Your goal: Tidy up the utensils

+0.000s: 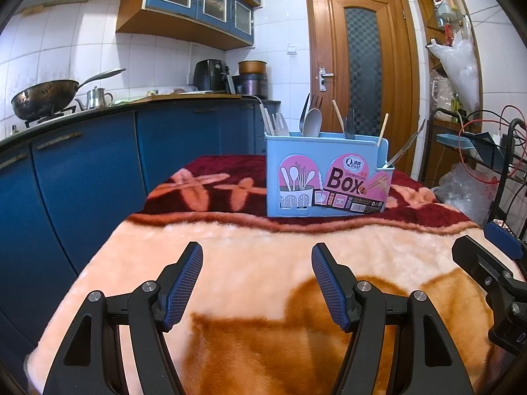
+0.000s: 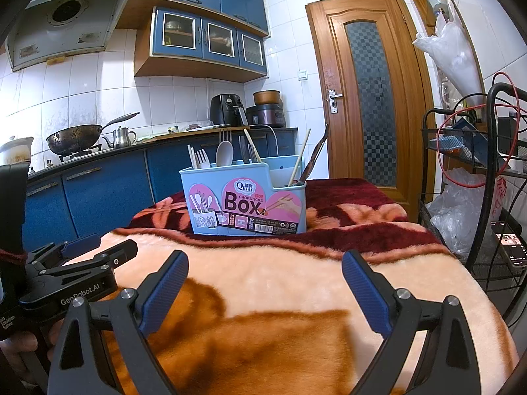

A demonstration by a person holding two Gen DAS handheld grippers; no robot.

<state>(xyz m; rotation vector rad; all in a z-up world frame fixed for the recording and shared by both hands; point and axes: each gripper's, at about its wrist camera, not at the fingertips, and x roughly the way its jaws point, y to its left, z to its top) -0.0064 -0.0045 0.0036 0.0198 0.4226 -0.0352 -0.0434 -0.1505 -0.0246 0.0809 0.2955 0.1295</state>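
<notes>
In the left wrist view, the left gripper hangs low over the plush blanket that covers the table. Its two blue pads are spread wide and nothing is between them, so the jaws are released. The light blue utensil box stands upright on the dark red part of the blanket, farther away and a little to the right of the gripper, well apart from it. In its taller part stand a white fork, a grey spoon and a dark fork. A wooden chopstick leans near the step of the box, and a metal piece leans out of the lower part at the right. At the right edge a part of the right gripper is visible. Behind the table are blue cabinets, a wok on the stove and a wooden door.

In the right wrist view, the right gripper is also above the blanket, with its pads far apart and nothing between them, so it is released too. The utensil box stands straight ahead, a little left of the middle, not touched by anything. The grey spoon and the white fork show above its rim. At the left, the left gripper is seen from the side, near the edge of the blanket, and a hand holds it from below
</notes>
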